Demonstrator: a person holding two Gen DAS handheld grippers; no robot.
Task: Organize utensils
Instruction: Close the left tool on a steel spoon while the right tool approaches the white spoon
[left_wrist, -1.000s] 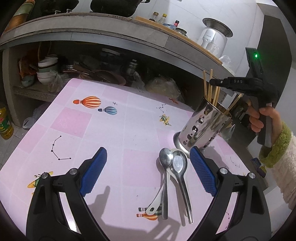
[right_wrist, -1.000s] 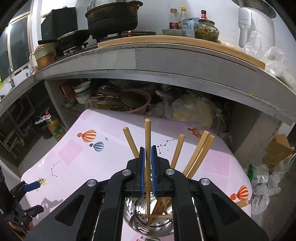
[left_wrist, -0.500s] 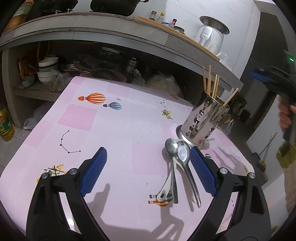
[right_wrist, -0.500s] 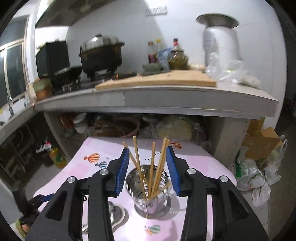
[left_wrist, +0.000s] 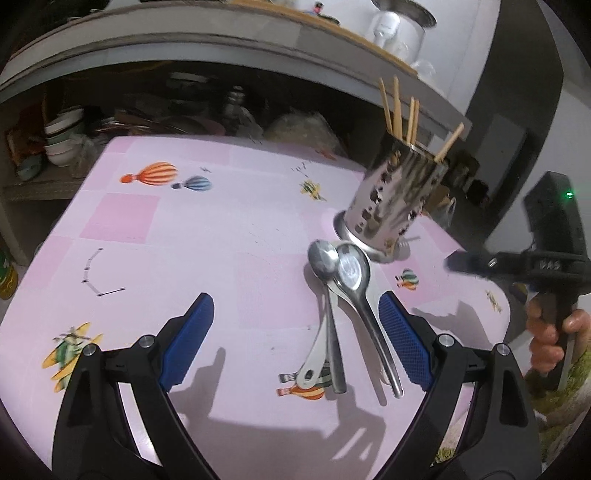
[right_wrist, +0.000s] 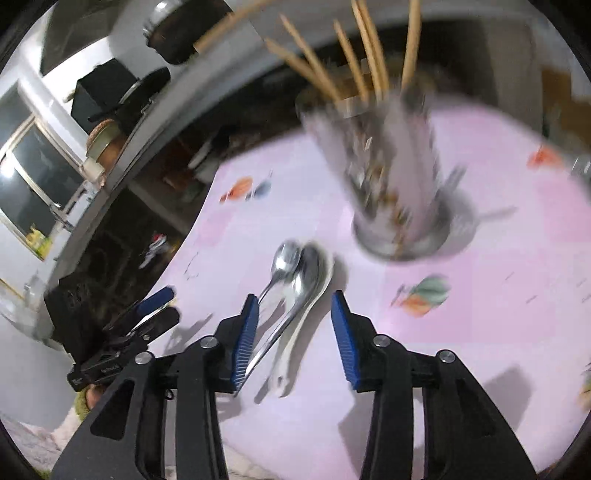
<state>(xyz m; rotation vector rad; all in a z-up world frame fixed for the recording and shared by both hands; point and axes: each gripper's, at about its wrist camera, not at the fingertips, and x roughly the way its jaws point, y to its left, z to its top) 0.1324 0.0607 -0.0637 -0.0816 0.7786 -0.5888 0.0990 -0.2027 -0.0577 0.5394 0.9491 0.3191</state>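
A pink tabletop (left_wrist: 192, 236) printed with hot-air balloons and little planes fills the middle of the left wrist view, and at twelve o'clock behind it runs a grey concrete counter (left_wrist: 207, 44) with a dark open shelf beneath, where stacked bowls (left_wrist: 61, 136) sit at about ten o'clock. A white appliance (left_wrist: 402, 26) stands on the counter near one o'clock against a pale wall (left_wrist: 480, 55). In the right wrist view, a dark window (right_wrist: 33, 177) shows at nine o'clock and a black pot (right_wrist: 177, 33) on the counter at eleven.
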